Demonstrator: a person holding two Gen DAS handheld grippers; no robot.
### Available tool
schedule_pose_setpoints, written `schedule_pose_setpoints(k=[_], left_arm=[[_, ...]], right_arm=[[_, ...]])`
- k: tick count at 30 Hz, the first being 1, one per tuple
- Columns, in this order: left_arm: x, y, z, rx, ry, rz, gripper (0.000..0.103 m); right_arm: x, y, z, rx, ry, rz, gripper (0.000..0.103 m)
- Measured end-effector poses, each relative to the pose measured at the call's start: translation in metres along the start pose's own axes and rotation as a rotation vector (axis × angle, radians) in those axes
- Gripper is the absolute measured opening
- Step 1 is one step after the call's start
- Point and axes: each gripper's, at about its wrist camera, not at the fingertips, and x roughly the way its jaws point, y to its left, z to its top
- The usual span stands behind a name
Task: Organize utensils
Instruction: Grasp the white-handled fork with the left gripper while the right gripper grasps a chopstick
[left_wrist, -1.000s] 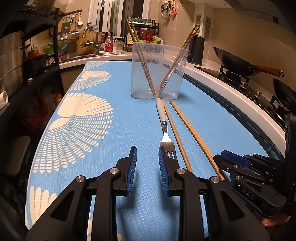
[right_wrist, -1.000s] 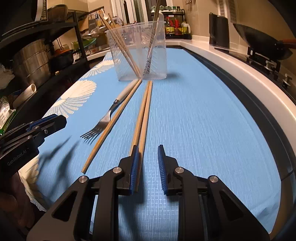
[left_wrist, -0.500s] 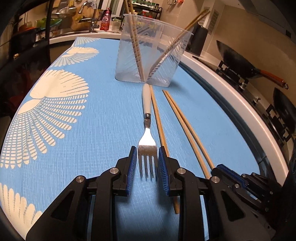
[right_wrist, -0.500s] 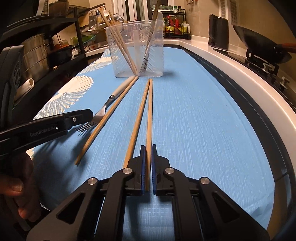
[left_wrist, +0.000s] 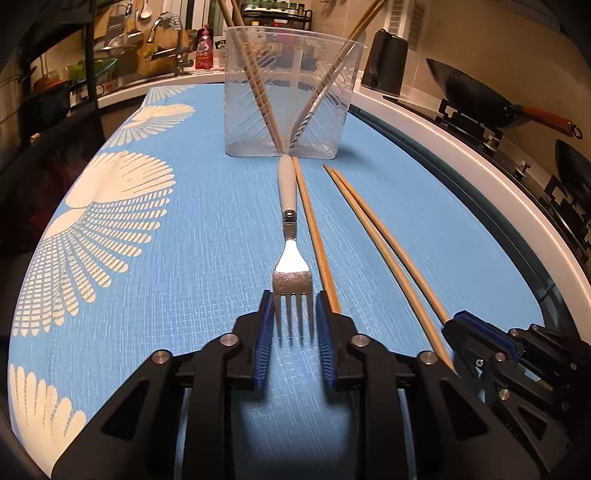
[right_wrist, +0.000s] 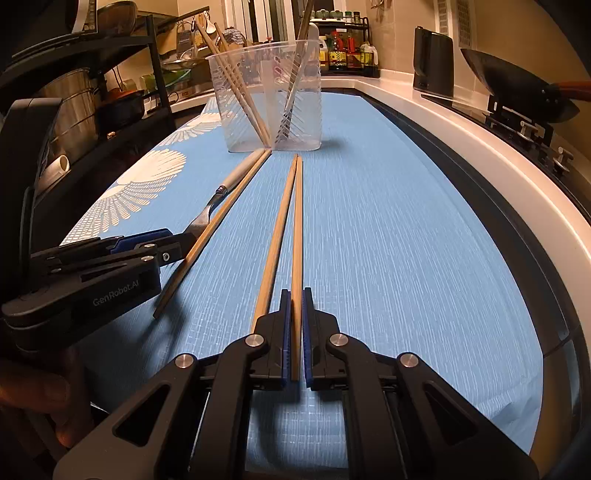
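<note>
Left wrist view: the left gripper (left_wrist: 293, 325) straddles the fork (left_wrist: 291, 273) at its tines, jaws narrowed from a second ago; whether the pads (left_wrist: 264, 343) touch steel is hard to tell. The right gripper (right_wrist: 294, 332) has clamped one chopstick (right_wrist: 296, 236) near its end. Both lie flat on the blue mat (right_wrist: 388, 240) before the clear cup (right_wrist: 266, 99). Light, stiff pieces: slick metal may slip; the fork's matte handle looks the surer hold.

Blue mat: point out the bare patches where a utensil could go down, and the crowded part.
Free: the mat left of the fork, and the strip between the chopstick pair and the counter edge. Crowded: the middle lane up to the clear holder.
</note>
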Motion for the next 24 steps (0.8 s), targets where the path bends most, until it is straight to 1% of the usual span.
schedule_pose_setpoints(k=[5,9,15,18,20,22,24], left_arm=[[-0.011,0.028,-0.004,-0.063,-0.008,0.006,0.022],[-0.023,0.05,-0.016,-0.11,-0.015,0.014,0.022],[-0.032,0.062,-0.026,-0.137,-0.017,-0.036,0.022],[-0.037,0.076,-0.03,-0.233,-0.017,-0.079,0.026],[-0.042,0.088,-0.035,-0.341,-0.006,-0.14,0.026],[-0.044,0.093,-0.042,-0.41,0.003,-0.194,0.027],[-0.044,0.092,-0.046,-0.433,0.002,-0.214,0.027]], right_arm=[[0.0,0.001,0.0,0.002,0.002,-0.001,0.006],[0.0,0.001,0.0,0.004,-0.001,-0.003,0.006],[0.002,0.003,0.0,0.007,-0.005,-0.006,0.007],[0.002,0.004,0.0,0.004,-0.009,-0.011,0.007],[0.002,0.004,-0.001,0.007,-0.01,-0.007,0.007],[0.002,0.003,-0.001,0.007,-0.01,-0.003,0.007],[0.002,0.003,0.0,0.004,-0.011,-0.003,0.007]])
